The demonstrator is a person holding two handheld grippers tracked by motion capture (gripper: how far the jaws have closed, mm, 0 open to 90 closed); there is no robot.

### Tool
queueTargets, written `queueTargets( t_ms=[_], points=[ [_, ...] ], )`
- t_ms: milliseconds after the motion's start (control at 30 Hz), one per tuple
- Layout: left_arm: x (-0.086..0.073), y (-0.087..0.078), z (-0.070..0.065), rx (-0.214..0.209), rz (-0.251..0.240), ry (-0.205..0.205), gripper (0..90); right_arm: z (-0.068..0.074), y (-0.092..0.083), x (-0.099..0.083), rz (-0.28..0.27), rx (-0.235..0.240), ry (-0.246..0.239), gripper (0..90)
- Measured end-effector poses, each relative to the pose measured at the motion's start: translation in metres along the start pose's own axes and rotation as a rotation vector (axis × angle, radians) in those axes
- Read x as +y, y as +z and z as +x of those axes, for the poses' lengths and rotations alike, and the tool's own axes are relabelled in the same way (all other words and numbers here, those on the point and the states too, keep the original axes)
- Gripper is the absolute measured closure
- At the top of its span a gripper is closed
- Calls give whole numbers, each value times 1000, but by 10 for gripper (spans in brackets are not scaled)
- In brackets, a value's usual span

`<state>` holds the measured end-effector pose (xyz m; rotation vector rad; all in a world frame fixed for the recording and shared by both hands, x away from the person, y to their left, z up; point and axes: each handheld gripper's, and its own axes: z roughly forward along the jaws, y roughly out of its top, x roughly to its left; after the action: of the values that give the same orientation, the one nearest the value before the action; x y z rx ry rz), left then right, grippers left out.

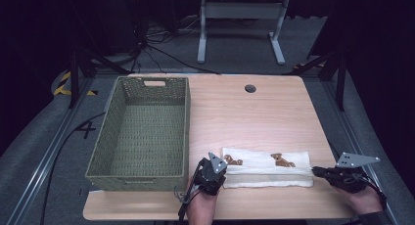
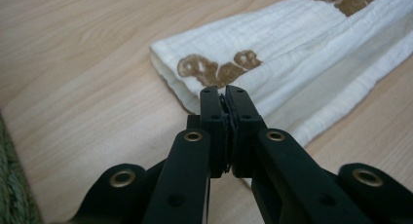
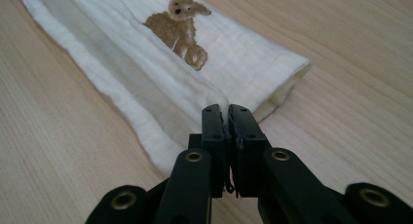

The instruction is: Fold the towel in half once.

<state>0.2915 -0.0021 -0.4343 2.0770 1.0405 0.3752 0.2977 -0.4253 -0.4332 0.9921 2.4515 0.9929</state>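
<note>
A folded white cloth (image 1: 266,162) printed with brown teddy bears lies across the near middle of the wooden table (image 1: 254,112). My left gripper (image 1: 224,170) sits at the cloth's left end. In the left gripper view my left gripper (image 2: 223,90) is shut, its tips over the cloth (image 2: 302,53) near a bear print. My right gripper (image 1: 314,171) sits at the right end. In the right gripper view my right gripper (image 3: 224,108) is shut, and a ridge of the cloth (image 3: 122,63) rises into its tips. The pinched cloth edges are hidden by the jaws.
A green woven basket (image 1: 187,122) stands on the left half of the table, close beside my left gripper, with nothing visible inside. A round cable hole (image 1: 250,88) lies at the table's far side. The table's near edge runs just behind both hands.
</note>
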Motion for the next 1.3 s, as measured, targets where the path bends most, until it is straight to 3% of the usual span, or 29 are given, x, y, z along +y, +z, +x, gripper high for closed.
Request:
queueTargets(
  t_ms=[200, 367, 533, 700, 867, 1033, 1300],
  points=[
    [-12, 1, -4, -38, 42, -3, 869, 4, -3, -7, 16, 20, 3, 853],
    [-18, 8, -4, -45, 77, -9, 850, 3, 2, -12, 74, 22, 12, 801],
    [-8, -1, -1, -43, 56, 0, 723, -2, -6, -9, 9, 28, 40, 730],
    [13, 3, 5, -30, 53, 32, 630, -13, -3, 6, -27, 6, 37, 705],
    [36, 18, 17, -7, 39, 37, 607, -30, 10, 25, -56, -3, 47, 693],
    [52, 41, 35, -4, 61, 15, 593, -47, 29, 34, -27, 14, 72, 684],
    [47, 68, 49, -7, 133, 8, 579, -55, 53, 31, 55, 53, 82, 691]
  ],
)
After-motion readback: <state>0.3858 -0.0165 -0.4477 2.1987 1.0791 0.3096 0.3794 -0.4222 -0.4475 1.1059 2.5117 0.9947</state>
